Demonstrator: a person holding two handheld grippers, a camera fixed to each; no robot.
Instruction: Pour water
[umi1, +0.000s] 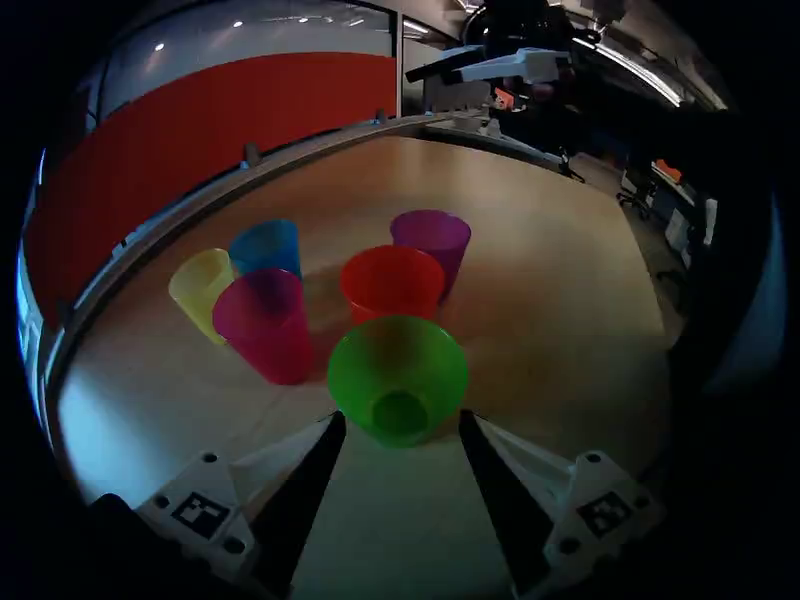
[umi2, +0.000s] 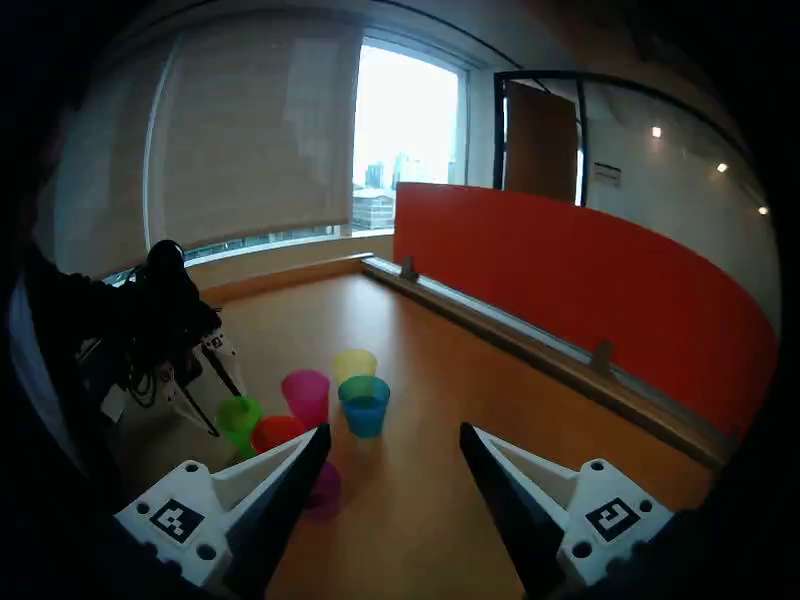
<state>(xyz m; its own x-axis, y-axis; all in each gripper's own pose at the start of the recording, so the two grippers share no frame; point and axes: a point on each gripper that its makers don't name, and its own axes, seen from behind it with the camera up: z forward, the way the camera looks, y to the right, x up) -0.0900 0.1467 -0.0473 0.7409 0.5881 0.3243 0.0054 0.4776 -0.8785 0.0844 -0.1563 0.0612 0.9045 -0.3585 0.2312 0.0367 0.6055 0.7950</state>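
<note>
Six plastic cups stand grouped on a wooden table (umi1: 560, 300). In the left gripper view the green cup (umi1: 398, 380) is nearest, right at the tips of my open left gripper (umi1: 400, 418). Behind it are the red cup (umi1: 392, 283), purple cup (umi1: 430, 240), magenta cup (umi1: 265, 325), blue cup (umi1: 266, 248) and yellow cup (umi1: 202, 290). My right gripper (umi2: 393, 430) hangs open above the table with nothing between its fingers. Ahead of it sit the blue cup (umi2: 365, 405), yellow cup (umi2: 354, 365) and magenta cup (umi2: 306, 395). Whether any cup holds water I cannot tell.
A red partition (umi2: 600, 270) with a rail runs along one table edge. A window with a blind (umi2: 260, 140) lies beyond. The left gripper (umi2: 200, 395), held by a person in dark sleeves, reaches at the green cup (umi2: 238, 415). The right gripper (umi1: 500, 68) shows far off.
</note>
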